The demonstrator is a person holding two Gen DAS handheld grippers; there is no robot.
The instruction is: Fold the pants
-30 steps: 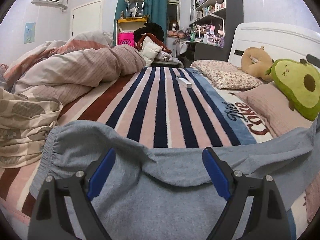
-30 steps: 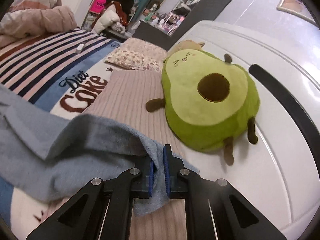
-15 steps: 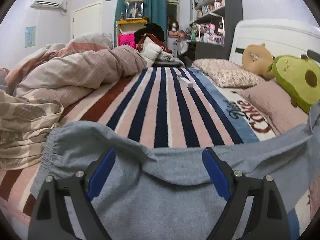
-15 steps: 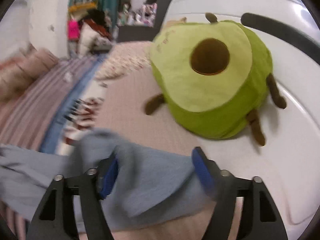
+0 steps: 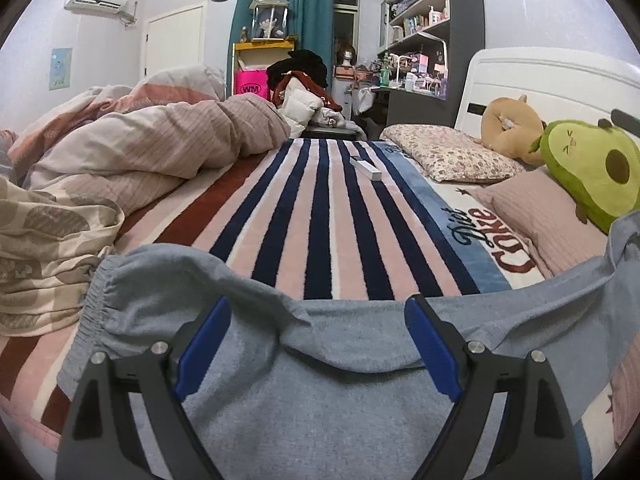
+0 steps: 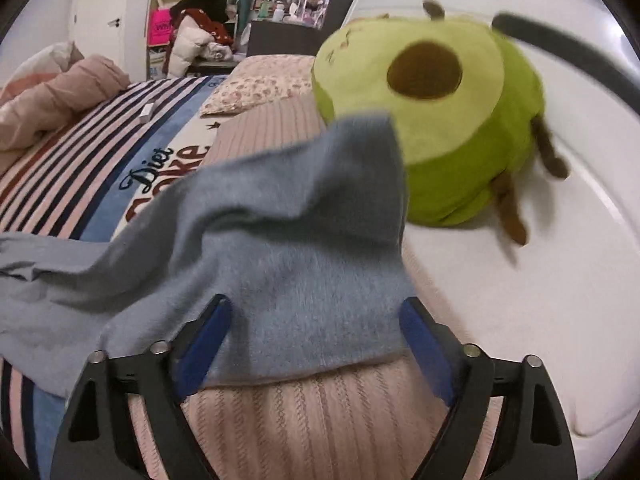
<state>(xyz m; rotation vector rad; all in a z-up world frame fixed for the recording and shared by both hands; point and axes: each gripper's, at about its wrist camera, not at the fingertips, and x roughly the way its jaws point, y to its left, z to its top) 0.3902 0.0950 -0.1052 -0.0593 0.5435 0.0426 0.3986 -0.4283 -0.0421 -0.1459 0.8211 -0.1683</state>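
Observation:
Grey-blue pants (image 5: 320, 360) lie across the striped bed blanket (image 5: 320, 208), elastic waistband at the left. My left gripper (image 5: 318, 344) is open and hovers over the seat of the pants, holding nothing. In the right wrist view the leg end of the pants (image 6: 304, 248) lies loose on a pink ribbed pillow (image 6: 304, 412), one corner sticking up. My right gripper (image 6: 316, 344) is open just over that leg end, blue pads on either side of it.
A green avocado plush (image 6: 440, 112) leans on the white headboard (image 6: 560, 240) right behind the leg end. A crumpled duvet (image 5: 152, 152) fills the left of the bed. A small white box (image 5: 366, 168) lies on the blanket. A floral pillow (image 5: 444, 156) lies further back.
My right gripper was shut on the pants leg end one second ago. It has opened and let the cloth drop onto the pillow. The left gripper stayed open in place.

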